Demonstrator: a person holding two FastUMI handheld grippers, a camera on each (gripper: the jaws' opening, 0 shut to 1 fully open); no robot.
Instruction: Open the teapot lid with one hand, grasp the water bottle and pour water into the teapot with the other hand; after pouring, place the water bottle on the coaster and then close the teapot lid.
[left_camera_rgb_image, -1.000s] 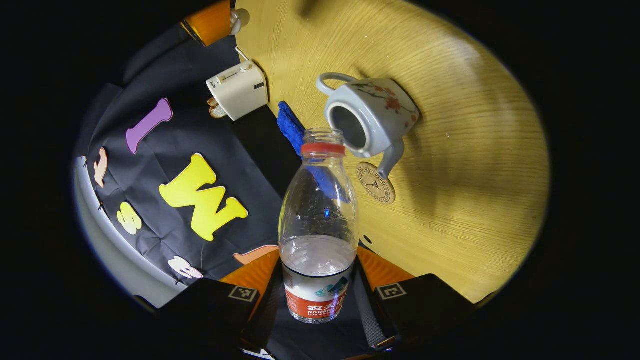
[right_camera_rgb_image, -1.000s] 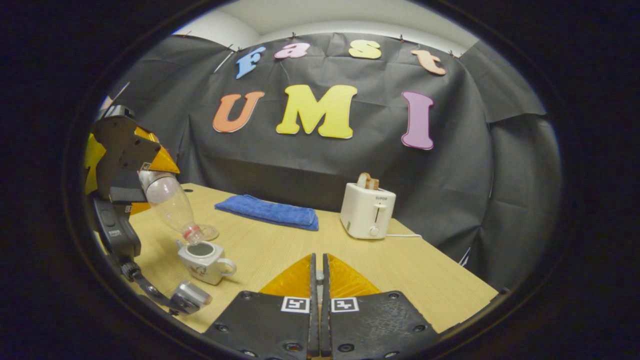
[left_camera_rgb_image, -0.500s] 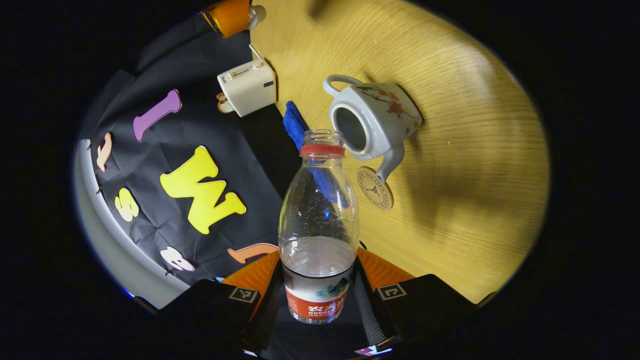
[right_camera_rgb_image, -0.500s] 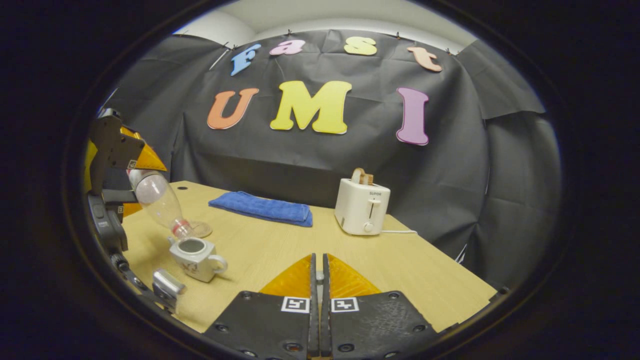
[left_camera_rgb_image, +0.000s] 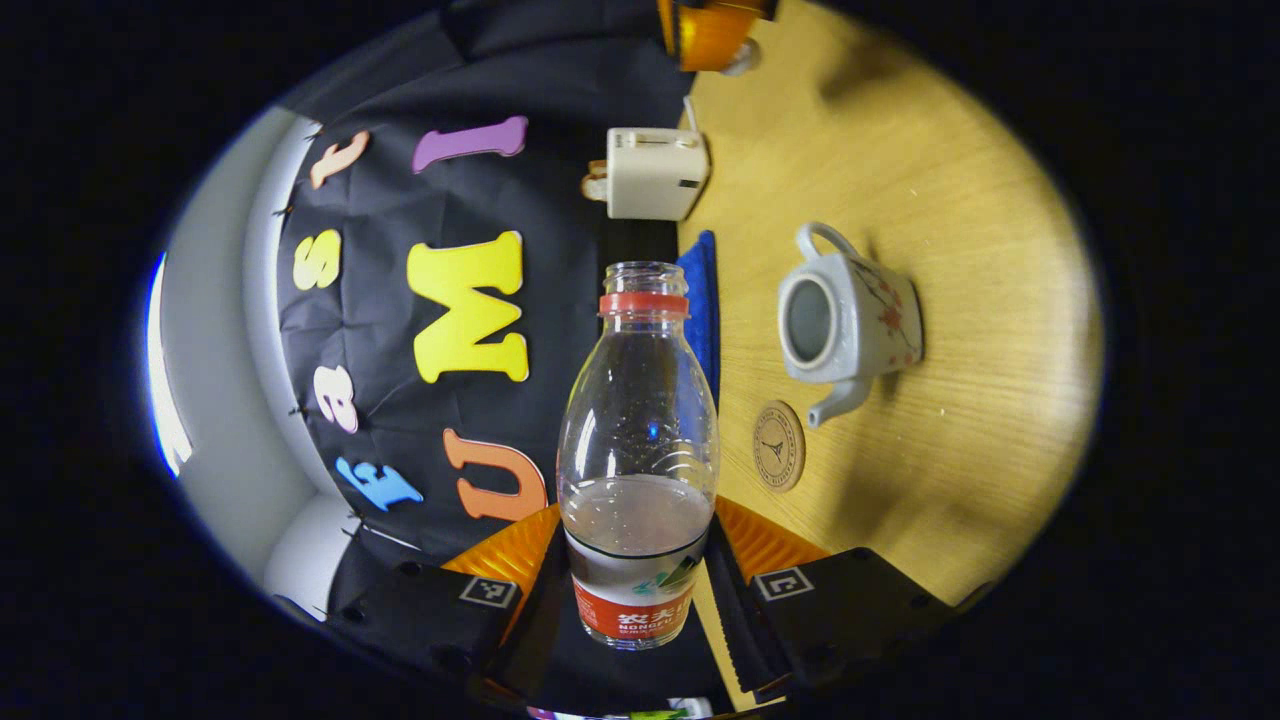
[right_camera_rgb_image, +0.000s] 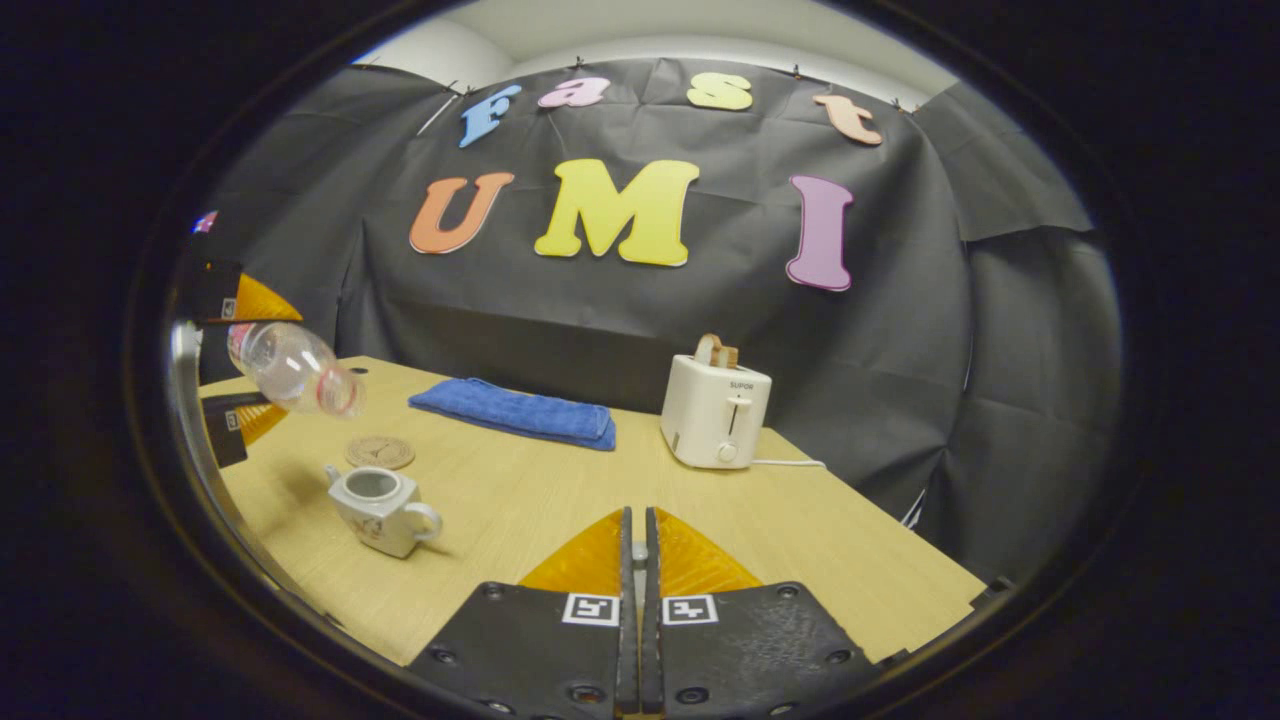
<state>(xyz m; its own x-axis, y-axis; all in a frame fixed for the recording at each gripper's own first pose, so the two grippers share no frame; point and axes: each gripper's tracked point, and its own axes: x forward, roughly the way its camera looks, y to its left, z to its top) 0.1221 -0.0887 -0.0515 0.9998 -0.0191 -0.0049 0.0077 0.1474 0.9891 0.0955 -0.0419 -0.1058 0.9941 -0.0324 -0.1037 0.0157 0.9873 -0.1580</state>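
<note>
Clear plastic water bottle (left_camera_rgb_image: 638, 470), uncapped and part full, is pinched by the left gripper (left_camera_rgb_image: 640, 600) and held in the air near the lidless teapot (left_camera_rgb_image: 848, 318) and coaster (left_camera_rgb_image: 778, 446). Right gripper (right_camera_rgb_image: 636, 580) fingers are pressed together; anything between them cannot be seen.

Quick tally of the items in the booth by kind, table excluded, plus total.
Teapot: 1
Water bottle: 1
Coaster: 1
Blue cloth: 1
Toaster: 1
Total: 5
</note>
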